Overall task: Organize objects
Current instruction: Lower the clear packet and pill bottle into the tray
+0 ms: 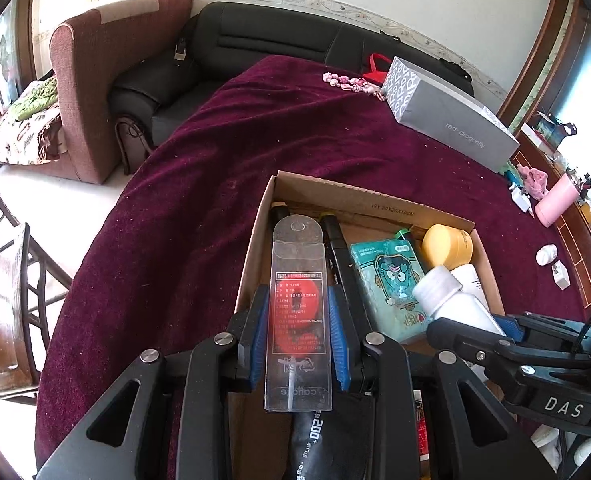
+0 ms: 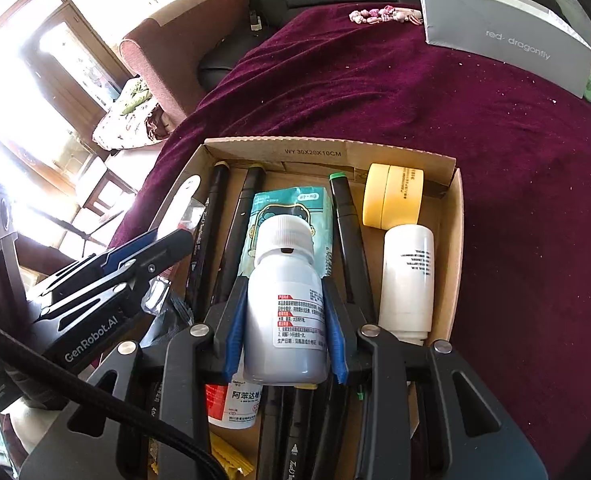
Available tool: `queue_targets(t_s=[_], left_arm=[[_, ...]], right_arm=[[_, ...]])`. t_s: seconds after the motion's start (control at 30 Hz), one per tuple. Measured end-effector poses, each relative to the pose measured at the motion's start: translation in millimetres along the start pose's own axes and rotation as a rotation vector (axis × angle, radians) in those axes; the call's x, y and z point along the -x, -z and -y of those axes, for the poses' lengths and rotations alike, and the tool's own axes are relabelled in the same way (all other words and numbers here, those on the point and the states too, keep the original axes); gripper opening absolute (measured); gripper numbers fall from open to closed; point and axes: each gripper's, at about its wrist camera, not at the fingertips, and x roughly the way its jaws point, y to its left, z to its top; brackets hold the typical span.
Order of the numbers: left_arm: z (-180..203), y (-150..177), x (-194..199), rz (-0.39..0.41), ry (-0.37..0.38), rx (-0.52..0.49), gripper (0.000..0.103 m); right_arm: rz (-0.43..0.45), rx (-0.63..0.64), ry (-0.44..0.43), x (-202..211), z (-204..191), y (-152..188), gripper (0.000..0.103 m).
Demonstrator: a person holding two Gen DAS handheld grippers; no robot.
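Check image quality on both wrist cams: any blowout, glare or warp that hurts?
Right wrist: windows at left are blown out white, washing the clear plastic package; white bottle in the right gripper stays sharp. Left wrist: even exposure, mild glare on the package in the left gripper. Both: strong fisheye bending, dark corner vignette.

Maroon velvet cloth (image 1: 295, 132) over the table, open cardboard box (image 2: 453, 240) (items inside), grey shoe box (image 1: 451, 114), pink bead string (image 1: 349, 83), pink cup (image 1: 555, 200).

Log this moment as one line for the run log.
left gripper: shut on clear packet | right gripper: shut on white bottle | both over cardboard box | box holds markers, yellow jar
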Motion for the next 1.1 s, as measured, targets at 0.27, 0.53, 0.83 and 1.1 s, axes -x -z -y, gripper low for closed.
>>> queue_targets(t_s=[0.27,0.53,0.83,1.1], left_arm=[[0.6,-0.9,-2.5,-0.007,-0.006,-0.005,0.024],[0.9,-0.6,-7.0,-0.033,-0.01,-0.009,0.024],[1.6,0.0,-8.7,-0.044,-0.006,-0.004,0.024],[1.8,0.1,-8.9,-0.044,-0.005,-0.004,0.025]], right_arm=[[-0.026,-0.033,-0.02,-1.3,7.7,10.6,0.033],[0.003,-0.026,-0.065,10.4,-1.8,17.1,0.033],[0.008,-0.014,0.008,3.9,2.7,16.1,0.033],[0.015,-0.008,0.046,-6.3,6.7,7.4,0.033]])
